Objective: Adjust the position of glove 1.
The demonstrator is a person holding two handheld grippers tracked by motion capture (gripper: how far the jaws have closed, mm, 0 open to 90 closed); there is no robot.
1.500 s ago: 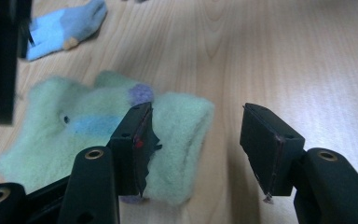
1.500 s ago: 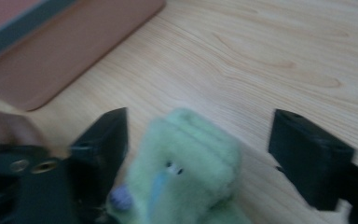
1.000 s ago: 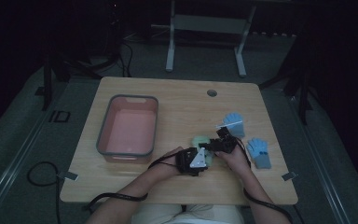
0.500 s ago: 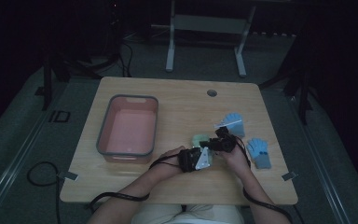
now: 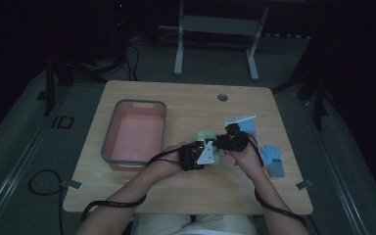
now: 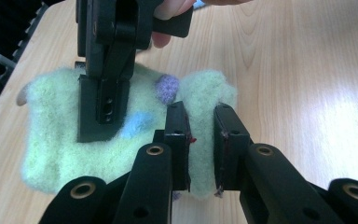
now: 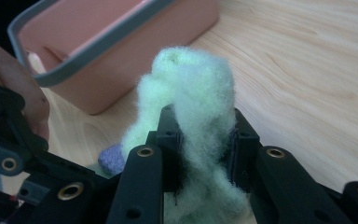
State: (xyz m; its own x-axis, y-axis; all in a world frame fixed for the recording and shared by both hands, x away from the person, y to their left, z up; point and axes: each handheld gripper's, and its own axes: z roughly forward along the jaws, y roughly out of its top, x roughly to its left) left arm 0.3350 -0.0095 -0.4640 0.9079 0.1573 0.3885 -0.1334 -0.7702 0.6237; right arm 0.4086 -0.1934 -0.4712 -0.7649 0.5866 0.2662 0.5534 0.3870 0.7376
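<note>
Both tongs have lifted a little off the table since the earlier frame, and their jaws have just been closing on a fuzzy green sock between them.

Nearest, in the left gripper view, the left tongs (image 6: 201, 140) pinch one edge of the sock (image 6: 56, 135), which hangs spread out flat just beyond the jaws. It is pale green with a blue spot and a purple spot. Farther along the same sock, to the left of these jaws, the right tongs (image 6: 100, 116) reach down from above and grip it too, with a fingertip showing behind them.

In the right gripper view, the right tongs (image 7: 205, 149) pinch a bunched fold of the sock (image 7: 196, 93), which puffs up above the jaws. A purple spot shows below and left of them, beside part of the left tongs. Beyond lies a pink tub (image 7: 121, 51) with a grey rim, resting on the wooden table (image 7: 298, 70).

From the high view, the two tongs meet near the table's front middle, left tongs (image 5: 210, 151) and right tongs (image 5: 220, 143) almost touching, with the sock (image 5: 205, 134) held between them. The tub (image 5: 108, 147) sits to the left of the left tongs. To the right of the right tongs lie a blue glove (image 5: 273, 159) and, farther back, another pale blue item (image 5: 242, 123), too dim to identify.
</note>
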